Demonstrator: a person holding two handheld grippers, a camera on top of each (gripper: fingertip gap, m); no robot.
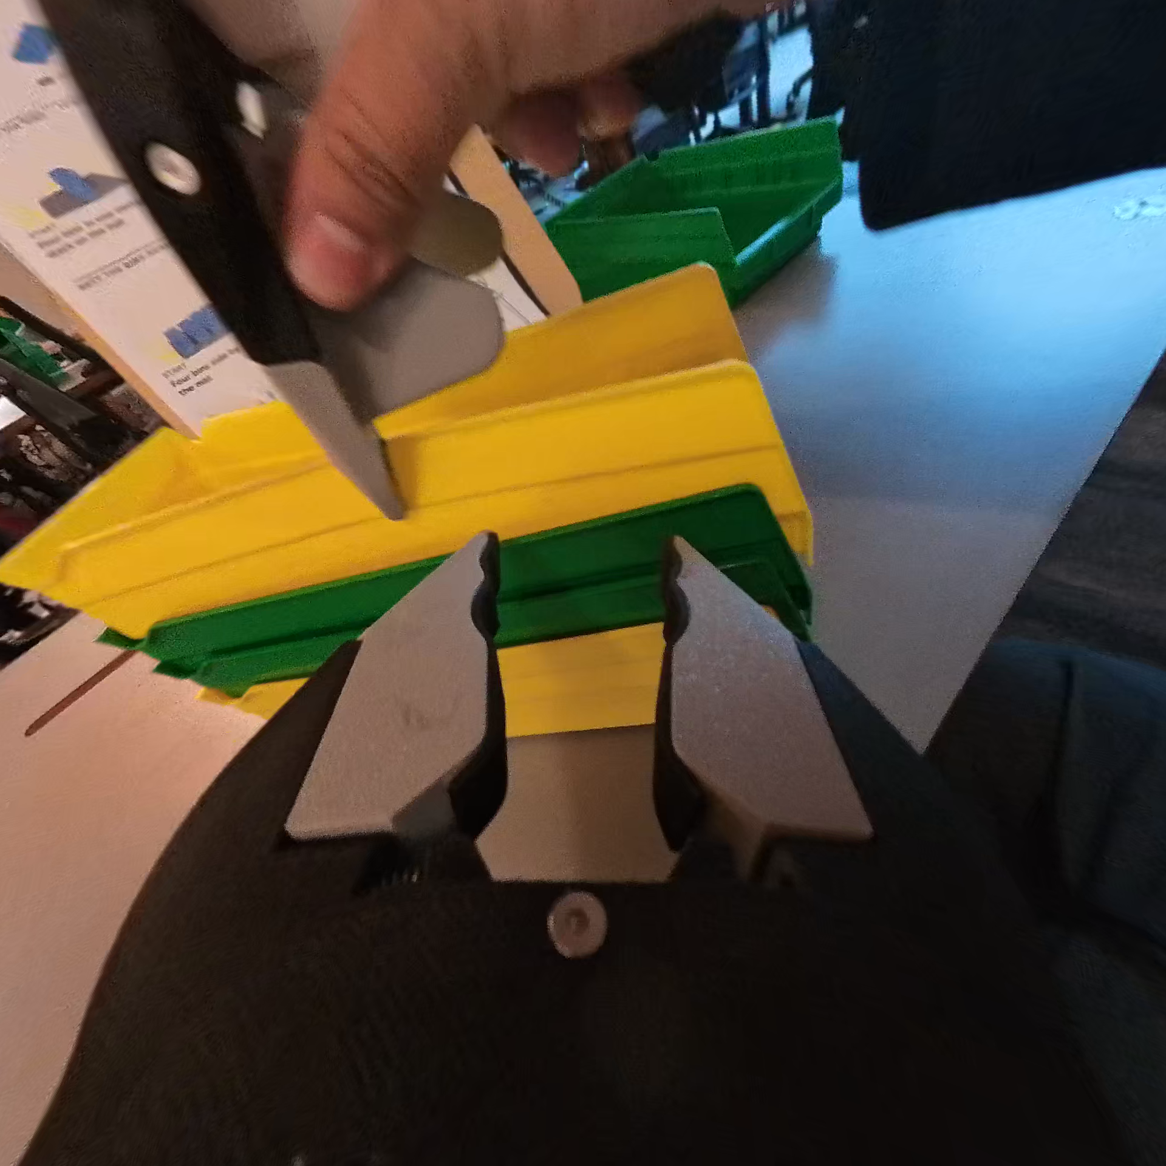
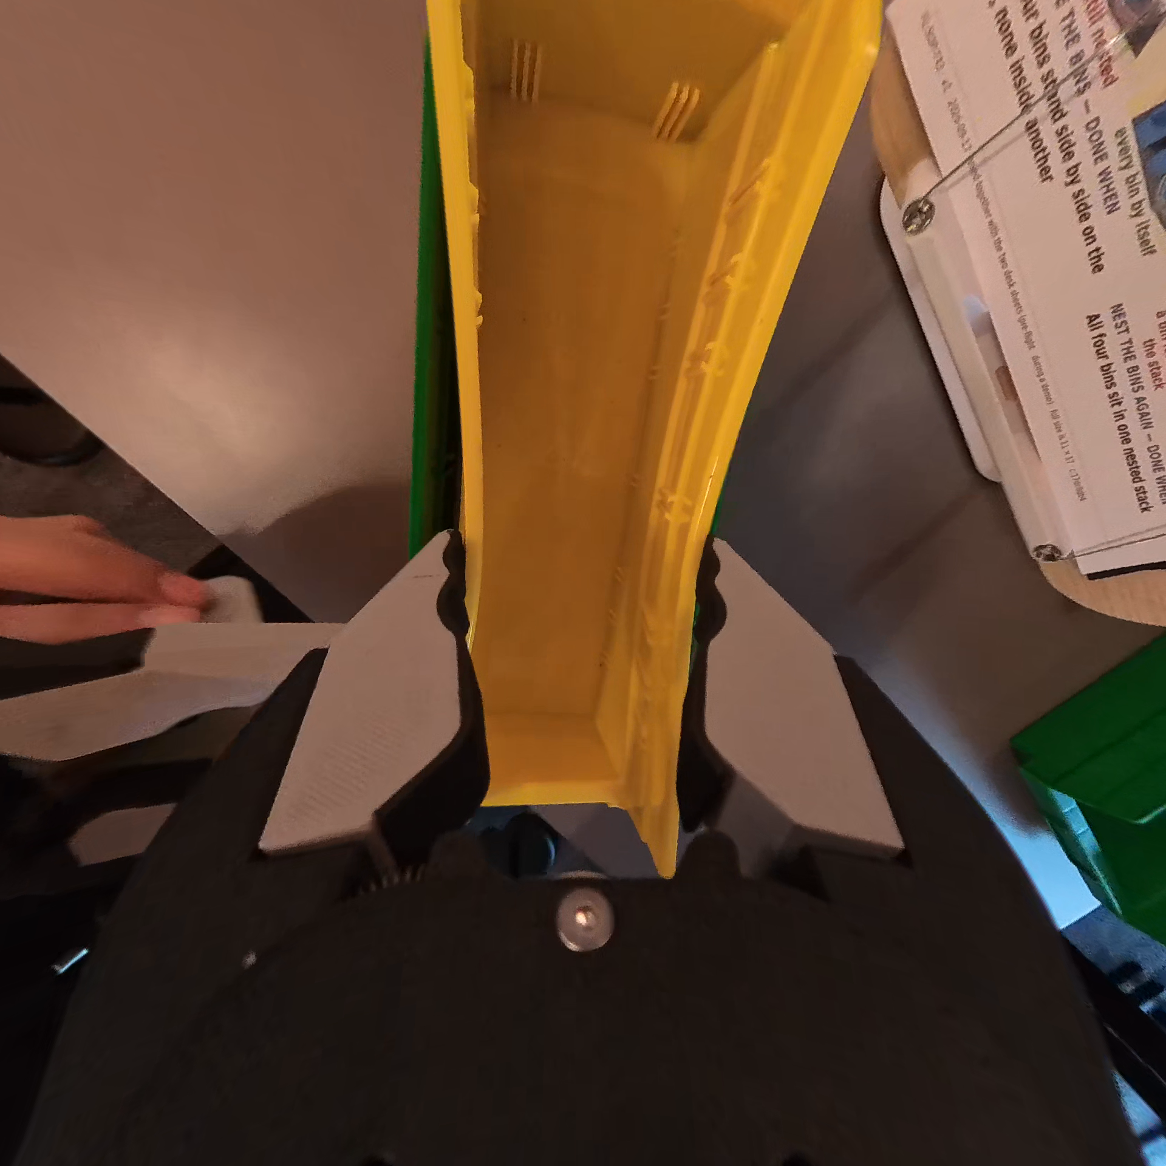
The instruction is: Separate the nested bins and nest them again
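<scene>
My right gripper (image 2: pixel 580 587) is clamped across the top yellow bin (image 2: pixel 568 410), one finger on each long wall near its near end. In the right wrist view that bin's long axis runs 6 to 12 o'clock, open side toward the camera, far end at 12.

From the left wrist view the stack lies across the frame, long axis roughly 8 to 2 o'clock: yellow bin on top, green bin (image 1: pixel 568 568) under it, another yellow bin (image 1: pixel 580 688) below that. The top bin is raised at its 2 o'clock end, so it's tilted out of the nest.

My left gripper (image 1: pixel 579 555) has its jaws parted at medium width with nothing between them, tips just at the green bin's side; contact I can't tell.

A separate green bin (image 1: pixel 706 208) sits at 1 o'clock on the grey table (image 1: pixel 946 391). Instruction card (image 2: pixel 1035 265) at 2 o'clock in the right view.
</scene>
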